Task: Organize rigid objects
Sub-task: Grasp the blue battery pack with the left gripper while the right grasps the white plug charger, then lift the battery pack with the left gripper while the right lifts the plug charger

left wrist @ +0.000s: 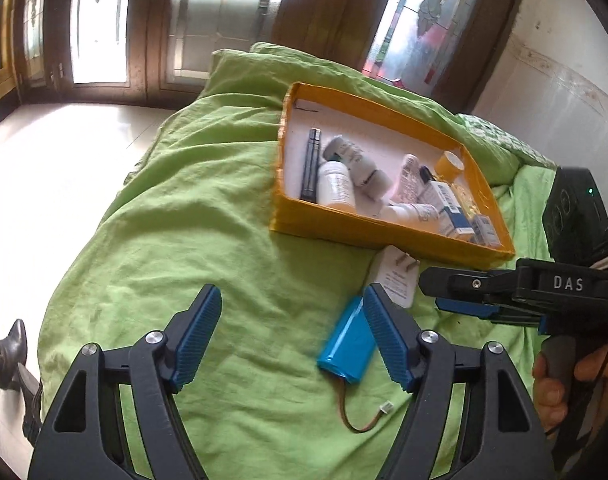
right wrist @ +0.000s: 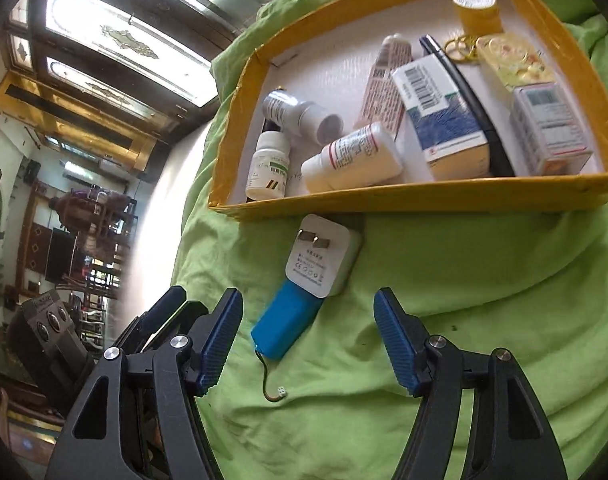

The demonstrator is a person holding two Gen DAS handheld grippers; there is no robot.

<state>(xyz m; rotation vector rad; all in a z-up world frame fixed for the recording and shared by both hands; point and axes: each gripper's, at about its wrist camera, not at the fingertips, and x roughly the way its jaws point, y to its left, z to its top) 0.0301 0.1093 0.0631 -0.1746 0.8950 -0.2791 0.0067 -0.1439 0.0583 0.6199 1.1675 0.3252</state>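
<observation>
The yellow tray [right wrist: 404,200] sat on the green bedcover [right wrist: 464,280] and served as the landmark for everything else. Inside it lay white pill bottles [right wrist: 352,158], a blue-and-white carton [right wrist: 444,120], a pink tube [right wrist: 386,88], a yellow-capped jar [right wrist: 476,8] at the far corner, and a dark flat stick [left wrist: 311,164] near the tray's left wall. Just outside the tray's near wall lay a white plug adapter [right wrist: 324,256], its far end almost touching that wall. A blue battery pack [right wrist: 283,328] lay a little farther from the tray, its far end tucked under the adapter, its wire and small connector [right wrist: 280,392] trailing away. The left gripper [left wrist: 291,308] hung released, jaws wide apart, above the cover short of the tray. The right gripper [right wrist: 308,312] was likewise spread open and empty, with the battery pack between its fingers.
</observation>
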